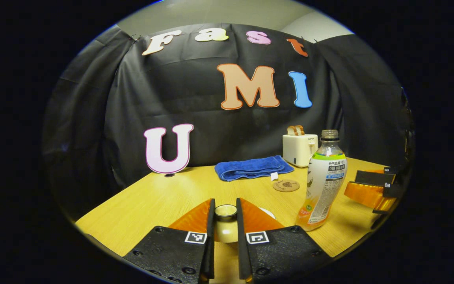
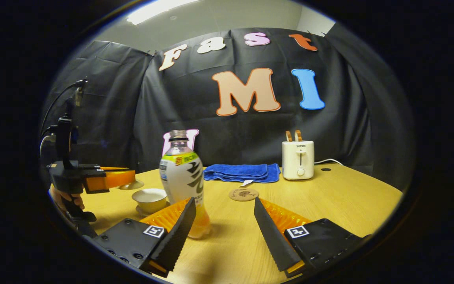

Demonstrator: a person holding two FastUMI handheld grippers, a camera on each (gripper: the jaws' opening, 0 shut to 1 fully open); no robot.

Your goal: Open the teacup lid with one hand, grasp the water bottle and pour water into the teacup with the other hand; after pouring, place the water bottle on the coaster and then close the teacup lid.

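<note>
Tabletop (image 2: 341, 197) of pale wood carries everything we see, backed by black cloth. At its rear we find a white toaster (image 2: 298, 159) holding two bread slices, with a folded blue towel (image 2: 242, 172) just beside it. The water bottle (image 2: 182, 177) stands upright and uncapped, near the front. The teacup (image 2: 150, 199) sits open on its saucer, just beside the bottle. The round coaster (image 2: 244, 194) lies bare, between the bottle and the towel. In the left gripper view we see the left claw (image 1: 226, 215) pinching the teacup lid (image 1: 226, 227) by its knob, lifted off the teacup. The right claw (image 2: 224, 219) is spread wide, its near finger just beside the bottle.
</note>
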